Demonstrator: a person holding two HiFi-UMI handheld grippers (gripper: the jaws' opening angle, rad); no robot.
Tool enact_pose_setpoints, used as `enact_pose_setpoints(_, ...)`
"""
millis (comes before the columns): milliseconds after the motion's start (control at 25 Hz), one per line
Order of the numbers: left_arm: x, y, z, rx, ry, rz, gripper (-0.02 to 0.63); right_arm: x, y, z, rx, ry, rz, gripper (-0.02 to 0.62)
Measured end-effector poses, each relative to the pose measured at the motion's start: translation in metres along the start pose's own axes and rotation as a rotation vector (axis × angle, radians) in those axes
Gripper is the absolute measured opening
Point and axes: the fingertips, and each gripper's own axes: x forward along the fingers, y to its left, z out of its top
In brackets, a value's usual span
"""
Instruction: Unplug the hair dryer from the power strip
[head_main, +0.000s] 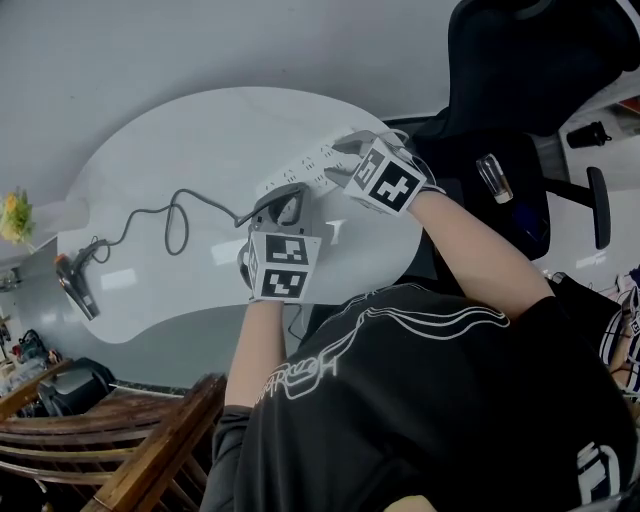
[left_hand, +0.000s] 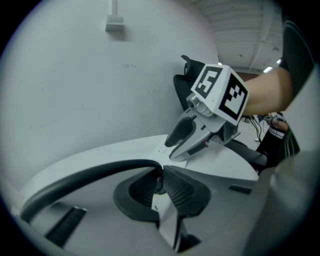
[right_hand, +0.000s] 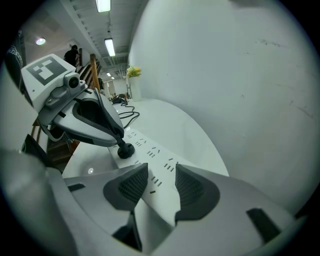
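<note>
Black, probably rigid plug (right_hand: 125, 149) sits pinched in the left gripper (left_hand: 160, 176); the right gripper (right_hand: 161, 175) clamps the light power strip (right_hand: 145, 142). Best pulled by its body, not the limp cord (left_hand: 75, 176).

I counted two grippers in my hands: one left gripper (left_hand: 160, 183) and one right gripper (right_hand: 161, 183). On the single counter (head_main: 200, 125) I saw one strip (head_main: 300, 166), one plug (right_hand: 125, 149), one cord (head_main: 175, 215) and one dryer (head_main: 76, 282). There was one chair (head_main: 505, 90).
</note>
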Motion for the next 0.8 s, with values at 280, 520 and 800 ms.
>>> enact_pose_setpoints(280,0.003,0.012,0.001,-0.192,-0.001,-0.067,0.038,0.000,-0.001,0.001,0.007,-0.013,-0.012,0.158)
enact_pose_setpoints(520,-0.003,-0.002,-0.002,0.042,0.034,-0.010,0.037,0.000,0.002,0.000,-0.005,-0.003,0.006,0.158)
enact_pose_setpoints(800,-0.001,0.008,-0.001,-0.180,0.025,-0.070,0.037,0.000,0.003,0.001,-0.006,-0.010,0.007,0.158)
